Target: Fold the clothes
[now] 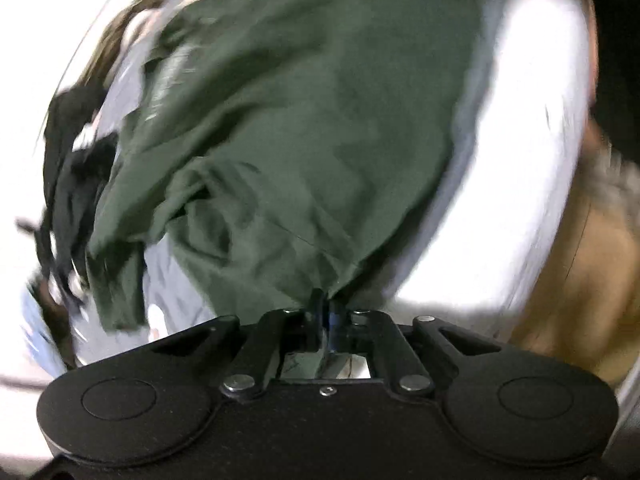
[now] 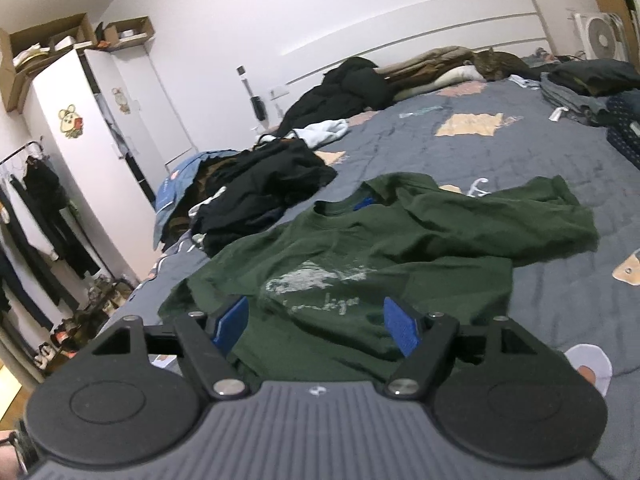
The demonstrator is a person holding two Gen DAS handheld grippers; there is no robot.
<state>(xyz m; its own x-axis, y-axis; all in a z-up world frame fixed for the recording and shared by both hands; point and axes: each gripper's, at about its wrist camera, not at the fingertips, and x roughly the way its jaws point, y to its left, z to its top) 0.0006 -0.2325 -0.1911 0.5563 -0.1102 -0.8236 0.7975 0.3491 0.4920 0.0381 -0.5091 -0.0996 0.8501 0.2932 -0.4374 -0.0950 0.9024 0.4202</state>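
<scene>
A dark green T-shirt [image 2: 360, 248] with a faded white print lies spread on the grey bedcover [image 2: 520, 152], collar away from me and one sleeve flung out to the right. My right gripper [image 2: 316, 322] hovers open just over the shirt's near hem; its blue pads [image 2: 402, 328] stand wide apart with only flat cloth below them. The left wrist view is blurred. There the green T-shirt [image 1: 300, 120] gathers to a point into my left gripper [image 1: 326, 304], which is shut on a pinch of its edge.
A heap of black clothes [image 2: 260, 184] lies left of the shirt, also seen as dark clothes [image 1: 76, 168]. Folded stacks [image 2: 592, 88] sit at the far right, a cat [image 2: 500, 64] by the headboard. A white hanger [image 2: 478, 188] lies behind the shirt. White wardrobe [image 2: 80, 128] and clothes rack [image 2: 32, 208] stand left.
</scene>
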